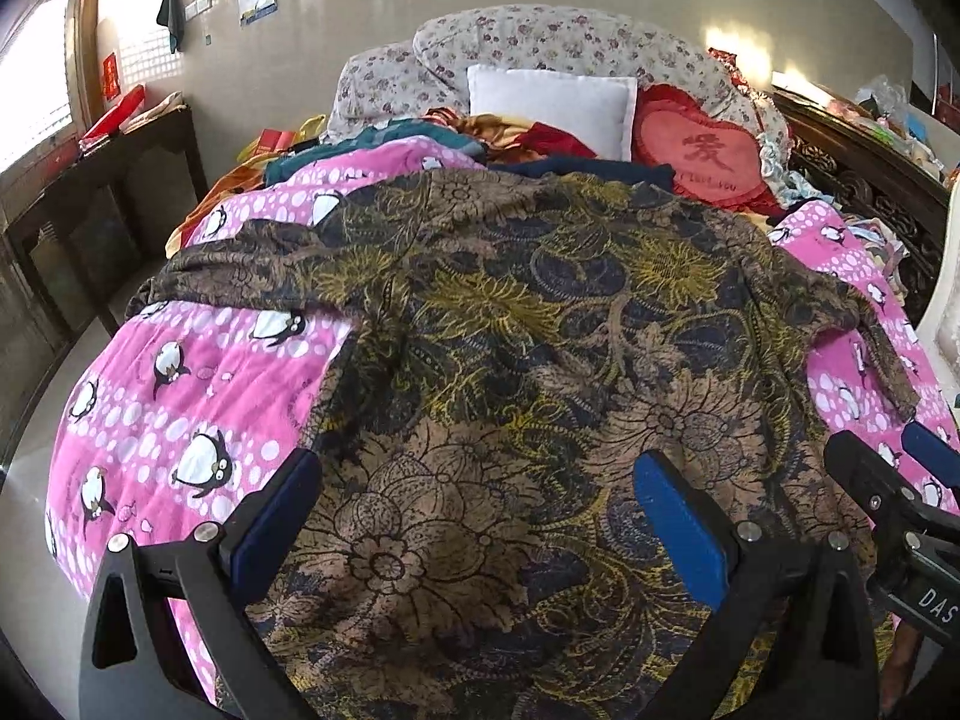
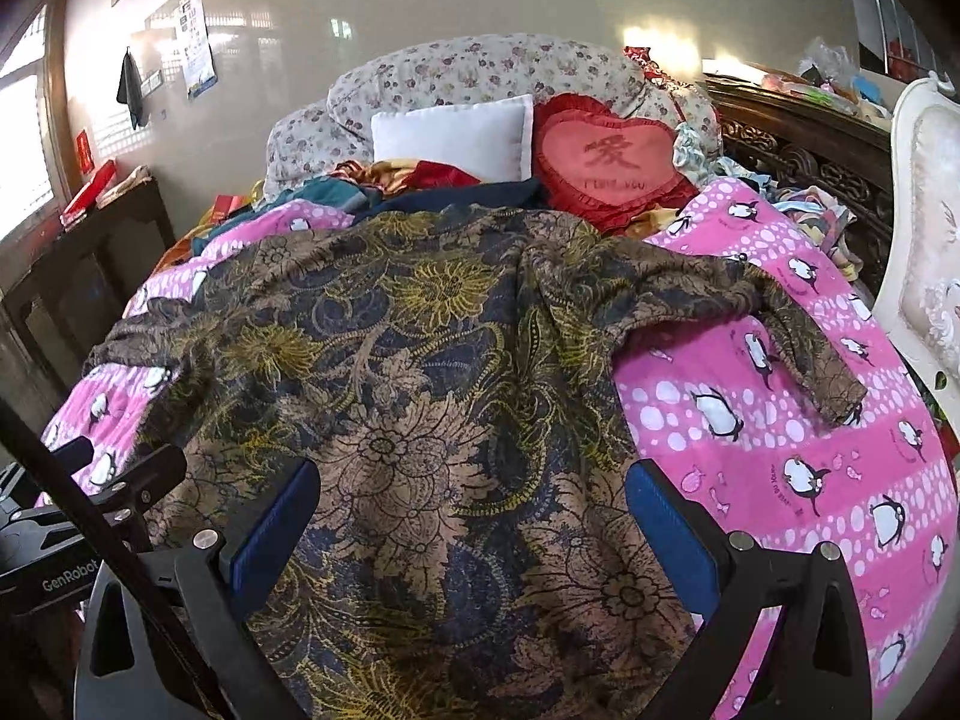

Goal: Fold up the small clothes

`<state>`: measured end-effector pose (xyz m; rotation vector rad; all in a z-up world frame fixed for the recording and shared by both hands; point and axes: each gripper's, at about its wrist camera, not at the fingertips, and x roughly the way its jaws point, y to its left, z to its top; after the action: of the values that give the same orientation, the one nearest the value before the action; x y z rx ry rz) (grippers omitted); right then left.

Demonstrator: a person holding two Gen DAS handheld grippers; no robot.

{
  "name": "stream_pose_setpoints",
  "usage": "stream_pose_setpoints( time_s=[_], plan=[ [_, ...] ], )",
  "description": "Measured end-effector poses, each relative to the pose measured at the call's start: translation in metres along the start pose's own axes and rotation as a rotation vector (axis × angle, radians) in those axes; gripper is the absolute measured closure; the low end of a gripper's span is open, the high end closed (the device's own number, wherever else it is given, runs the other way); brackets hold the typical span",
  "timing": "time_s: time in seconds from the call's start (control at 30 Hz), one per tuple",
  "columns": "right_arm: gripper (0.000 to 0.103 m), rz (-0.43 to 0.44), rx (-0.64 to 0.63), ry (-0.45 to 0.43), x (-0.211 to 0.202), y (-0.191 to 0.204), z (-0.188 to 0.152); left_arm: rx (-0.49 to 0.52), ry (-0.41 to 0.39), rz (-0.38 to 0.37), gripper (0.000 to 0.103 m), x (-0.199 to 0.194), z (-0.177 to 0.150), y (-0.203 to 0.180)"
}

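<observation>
The flowered shirt [image 1: 510, 324] lies spread flat on the pink blanket [image 1: 180, 396], ready for folding, while the left gripper [image 1: 477, 516] and right gripper [image 2: 471, 516] hover above its hem, fingers apart and empty.

A brown, navy and mustard-yellow floral-print garment [image 1: 540, 348] fills the middle of both views. Under it lies a bright pink quilt [image 2: 780, 450] with white dots and black-and-white penguins. At the upper centre sit a plain white pillow [image 1: 552, 102], a red heart-shaped cushion [image 2: 612, 162] with a pink centre, and cream bedding [image 1: 540, 36] with small purplish flowers. Both grippers have blue pads [image 2: 276, 534] on black frames.
</observation>
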<state>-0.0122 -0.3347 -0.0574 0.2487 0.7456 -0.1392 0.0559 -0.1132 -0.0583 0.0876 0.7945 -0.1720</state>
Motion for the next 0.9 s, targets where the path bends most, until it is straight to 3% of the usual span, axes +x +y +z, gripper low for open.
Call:
stream_pose_setpoints(
  time_s=[0.9],
  plan=[
    [0.0,0.009,0.007,0.068,0.033,0.001,-0.011,-0.003,0.053,-0.005,0.0,0.027,-0.004,-0.004]
  ],
)
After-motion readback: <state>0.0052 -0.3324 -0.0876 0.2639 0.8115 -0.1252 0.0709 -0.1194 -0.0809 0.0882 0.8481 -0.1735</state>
